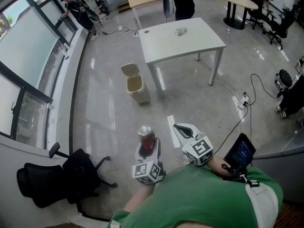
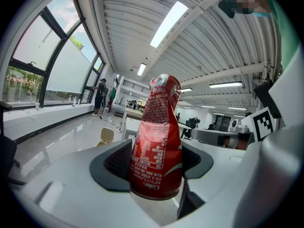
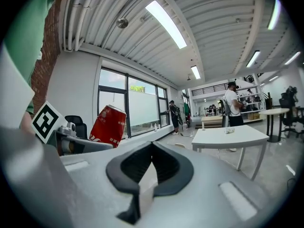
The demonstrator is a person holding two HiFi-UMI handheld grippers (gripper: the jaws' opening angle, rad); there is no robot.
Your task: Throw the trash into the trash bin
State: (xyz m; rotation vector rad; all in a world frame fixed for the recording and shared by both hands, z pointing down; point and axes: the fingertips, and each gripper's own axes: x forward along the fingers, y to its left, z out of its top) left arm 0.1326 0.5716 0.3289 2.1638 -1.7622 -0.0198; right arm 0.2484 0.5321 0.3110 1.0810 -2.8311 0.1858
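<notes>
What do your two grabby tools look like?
The left tool and the right tool are pale grey plastic with dark grey pads inside the jaws. Each carries a white cube with black square markers. The person wears a green top.

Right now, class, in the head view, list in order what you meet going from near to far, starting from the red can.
red can → trash bin → white table → person in black beyond the table

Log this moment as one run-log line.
left hand-held gripper: shut on crushed red soda can | right hand-held gripper: shut, empty | trash bin: lid open, beside white table | can not yet binned
</notes>
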